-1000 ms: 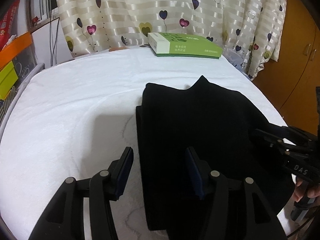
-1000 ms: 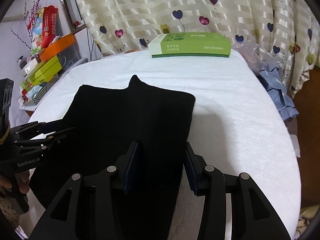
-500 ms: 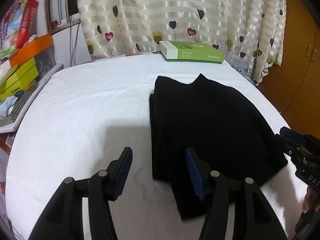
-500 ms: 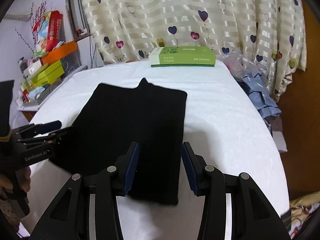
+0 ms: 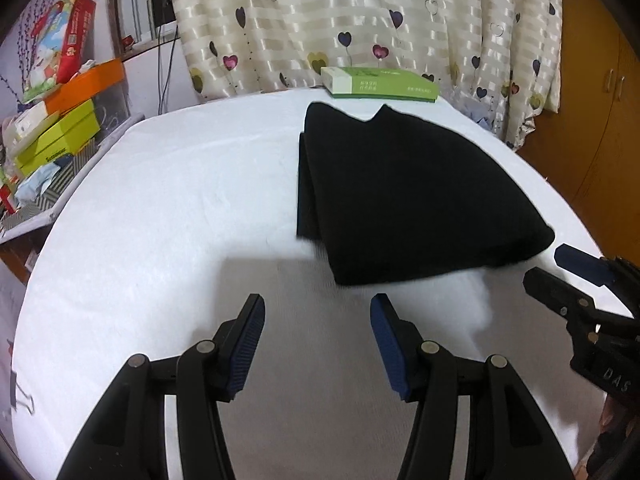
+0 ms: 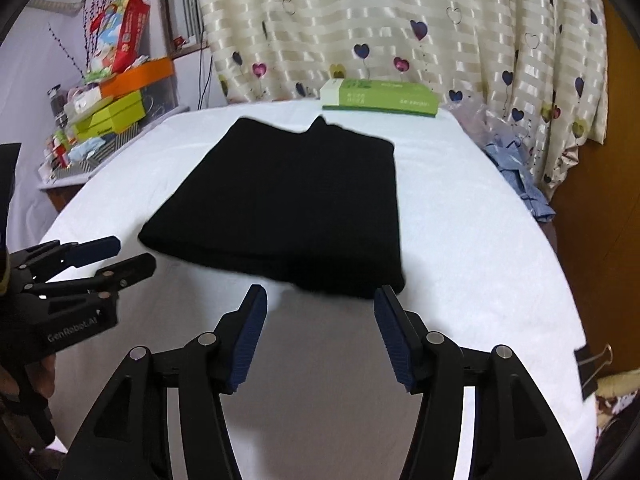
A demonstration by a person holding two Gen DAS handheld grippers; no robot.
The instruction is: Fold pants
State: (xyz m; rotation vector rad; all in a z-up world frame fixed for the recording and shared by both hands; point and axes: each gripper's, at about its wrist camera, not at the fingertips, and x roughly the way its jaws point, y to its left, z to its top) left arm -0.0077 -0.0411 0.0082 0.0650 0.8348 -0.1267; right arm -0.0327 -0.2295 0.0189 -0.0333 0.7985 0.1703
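Plainly, left tongs (image 6: pixel 112 258) marked "GenRobot.AI" and right tongs (image 6: pixel 320 316) both spread, empty, near folded black pants (image 6: pixel 288 208).

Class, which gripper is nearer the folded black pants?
Right. The right gripper hangs just short of the pants' near edge; the left gripper sits farther back, off their left side.

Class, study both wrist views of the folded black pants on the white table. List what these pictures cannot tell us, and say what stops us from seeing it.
- Pants: layer count unreadable; uniform black hides the seams, and the near edge is blurred in the right wrist view.
- Green box: print too small in both views.
- Blue cloth: mostly hidden behind the table edge.
- Right gripper: cut off by the left wrist view's edge.
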